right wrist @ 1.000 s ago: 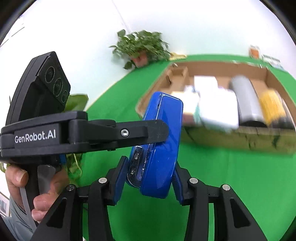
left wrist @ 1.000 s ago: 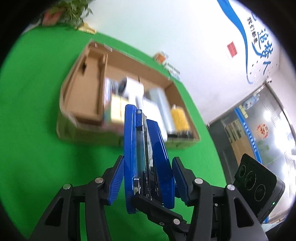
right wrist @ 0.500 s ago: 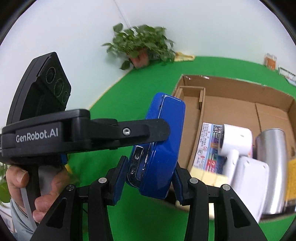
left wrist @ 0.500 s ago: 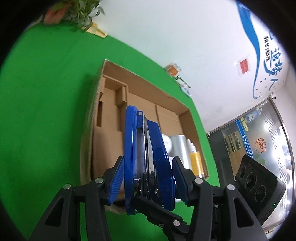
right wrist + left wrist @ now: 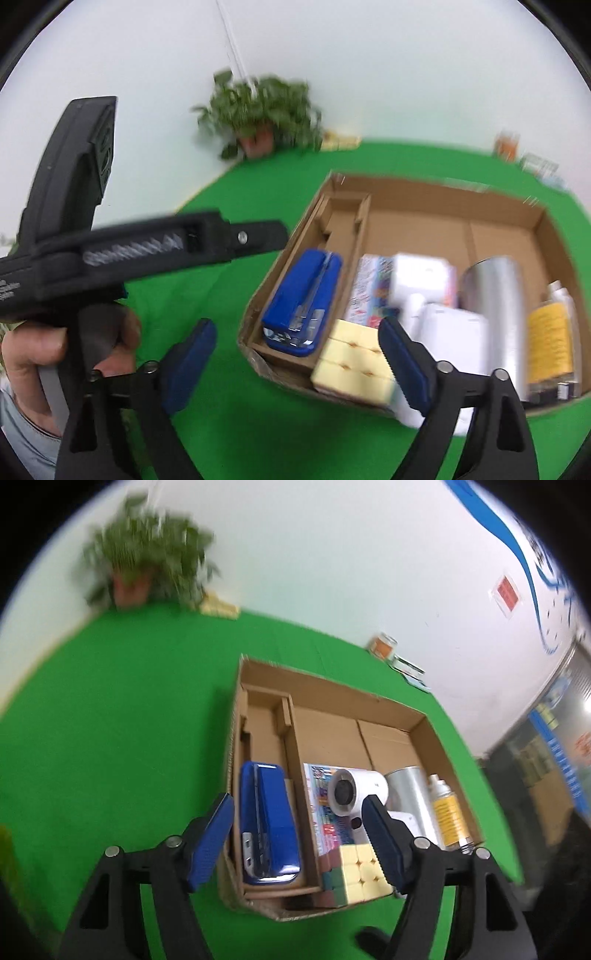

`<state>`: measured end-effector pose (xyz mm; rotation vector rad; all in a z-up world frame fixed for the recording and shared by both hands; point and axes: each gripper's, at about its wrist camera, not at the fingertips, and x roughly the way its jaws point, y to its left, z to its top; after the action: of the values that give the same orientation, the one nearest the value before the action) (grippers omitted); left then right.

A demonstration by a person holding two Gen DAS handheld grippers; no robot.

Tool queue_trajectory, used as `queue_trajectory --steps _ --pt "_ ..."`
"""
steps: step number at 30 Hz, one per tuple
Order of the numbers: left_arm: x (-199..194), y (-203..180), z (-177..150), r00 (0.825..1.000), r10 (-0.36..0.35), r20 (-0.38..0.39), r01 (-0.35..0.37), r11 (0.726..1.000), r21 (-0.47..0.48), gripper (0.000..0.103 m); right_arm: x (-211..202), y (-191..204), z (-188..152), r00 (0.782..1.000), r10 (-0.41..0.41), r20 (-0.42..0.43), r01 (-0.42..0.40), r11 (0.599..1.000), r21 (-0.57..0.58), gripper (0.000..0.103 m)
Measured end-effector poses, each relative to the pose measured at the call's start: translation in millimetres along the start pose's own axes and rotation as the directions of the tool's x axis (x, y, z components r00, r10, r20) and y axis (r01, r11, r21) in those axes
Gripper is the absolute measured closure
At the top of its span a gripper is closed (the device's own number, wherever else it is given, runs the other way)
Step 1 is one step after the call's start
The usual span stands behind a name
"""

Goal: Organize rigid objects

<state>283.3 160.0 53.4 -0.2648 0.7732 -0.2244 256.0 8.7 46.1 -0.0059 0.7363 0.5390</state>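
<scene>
The blue stapler (image 5: 267,827) lies flat in the narrow left compartment of the cardboard box (image 5: 332,686). In the left wrist view my left gripper (image 5: 295,842) hovers over the box's near end. Its jaws are opening, and the stapler lies below them untouched. In the right wrist view my right gripper (image 5: 295,365) stands wide at the box's near left corner. Its jaws are also opening, with nothing pressed between the pads. The stapler (image 5: 303,299) lies just beyond them.
The main compartment holds a yellow-faced puzzle cube (image 5: 358,867), a white hair dryer (image 5: 356,788) on a colourful booklet, a silver can (image 5: 410,794) and a yellow-labelled spray can (image 5: 447,816). A potted plant (image 5: 140,565) stands at the green table's far edge. A hand (image 5: 29,347) grips the other tool's handle.
Both grippers held the blue stapler together above the box. Both have opened and let it go, and it now lies in the narrow left compartment.
</scene>
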Motion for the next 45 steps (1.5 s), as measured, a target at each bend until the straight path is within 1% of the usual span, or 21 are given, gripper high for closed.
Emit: queue_trajectory --steps 1,2,3,4,5,6,8,9,10,12,15,17,18,21,27,29,32,36,41,44,45 --pt "-8 -8 -9 0.998 0.047 0.046 -0.049 0.998 0.033 0.032 -12 -1 -8 0.999 -0.029 0.028 0.03 0.999 -0.021 0.006" --pt "-18 -22 -23 0.987 0.11 0.113 -0.119 0.99 0.075 0.031 -22 -4 -19 0.996 -0.072 0.057 0.074 0.997 -0.033 0.001" --pt "-25 -30 -34 0.977 0.143 0.158 -0.161 0.982 0.103 0.024 -30 -8 -26 0.991 -0.11 0.077 0.113 0.993 -0.036 0.001" --pt "-32 -40 -48 0.963 0.172 0.208 -0.202 0.971 0.13 0.018 -39 -14 -38 0.982 -0.164 0.098 0.169 0.985 -0.036 0.001" --pt "-38 -49 -62 0.949 0.191 0.252 -0.233 0.961 0.148 0.018 -45 -21 -49 0.973 -0.206 0.107 0.211 0.977 -0.032 0.001" --pt "-41 -55 -75 0.94 0.206 0.272 -0.254 0.955 0.154 0.018 -51 -31 -62 0.96 -0.26 0.108 0.264 0.964 -0.022 0.001" --pt "-41 -67 -99 0.942 0.217 0.257 -0.262 0.952 0.157 0.018 -59 -48 -82 0.946 -0.314 0.08 0.314 0.949 0.015 0.001" --pt "-39 -73 -110 0.942 0.228 0.246 -0.27 0.95 0.156 0.018 -61 -57 -88 0.944 -0.324 0.066 0.322 0.946 0.037 0.001" --pt "-37 -79 -118 0.938 0.248 0.24 -0.289 0.945 0.153 0.018 -65 -67 -95 0.941 -0.334 0.054 0.33 0.941 0.068 0.001" --pt "-36 -91 -128 0.936 0.261 0.237 -0.301 0.942 0.152 0.018 -74 -81 -107 0.936 -0.347 0.052 0.34 0.934 0.106 0.001" --pt "-37 -104 -136 0.939 0.25 0.236 -0.285 0.95 0.127 0.018 -89 -96 -119 0.93 -0.359 0.075 0.349 0.929 0.12 0.001" --pt "-40 -111 -139 0.942 0.235 0.238 -0.266 0.958 0.109 0.018 -98 -99 -125 0.927 -0.362 0.098 0.351 0.93 0.112 0.001" --pt "-44 -114 -141 0.94 0.236 0.246 -0.266 0.959 0.1 0.018 -101 -101 -126 0.924 -0.367 0.109 0.356 0.929 0.105 0.001" --pt "-51 -127 -148 0.932 0.251 0.262 -0.284 0.953 0.1 0.018 -114 -100 -132 0.917 -0.374 0.136 0.366 0.927 0.082 0.001" --pt "-54 -140 -159 0.928 0.274 0.253 -0.312 0.942 0.124 0.018 -133 -99 -141 0.92 -0.354 0.168 0.345 0.935 0.081 0.001" --pt "-55 -141 -161 0.93 0.271 0.246 -0.308 0.943 0.124 0.018 -136 -99 -143 0.917 -0.359 0.171 0.35 0.933 0.082 0.001" --pt "-55 -145 -164 0.929 0.281 0.242 -0.318 0.94 0.128 0.018 -141 -99 -146 0.909 -0.375 0.18 0.367 0.927 0.076 0.001" --pt "-56 -148 -168 0.932 0.268 0.246 -0.305 0.944 0.128 0.018 -146 -103 -150 0.905 -0.384 0.181 0.376 0.923 0.077 0.001" --pt "-57 -148 -171 0.933 0.276 0.23 -0.31 0.942 0.129 0.018 -147 -103 -155 0.906 -0.385 0.177 0.376 0.923 0.085 0.001" --pt "-57 -150 -171 0.932 0.282 0.228 -0.318 0.938 0.14 0.018 -149 -102 -157 0.891 -0.416 0.183 0.405 0.909 0.096 0.001" --pt "-58 -151 -172 0.932 0.278 0.23 -0.316 0.938 0.145 0.018 -150 -103 -157 0.891 -0.415 0.185 0.402 0.91 0.101 0.001"
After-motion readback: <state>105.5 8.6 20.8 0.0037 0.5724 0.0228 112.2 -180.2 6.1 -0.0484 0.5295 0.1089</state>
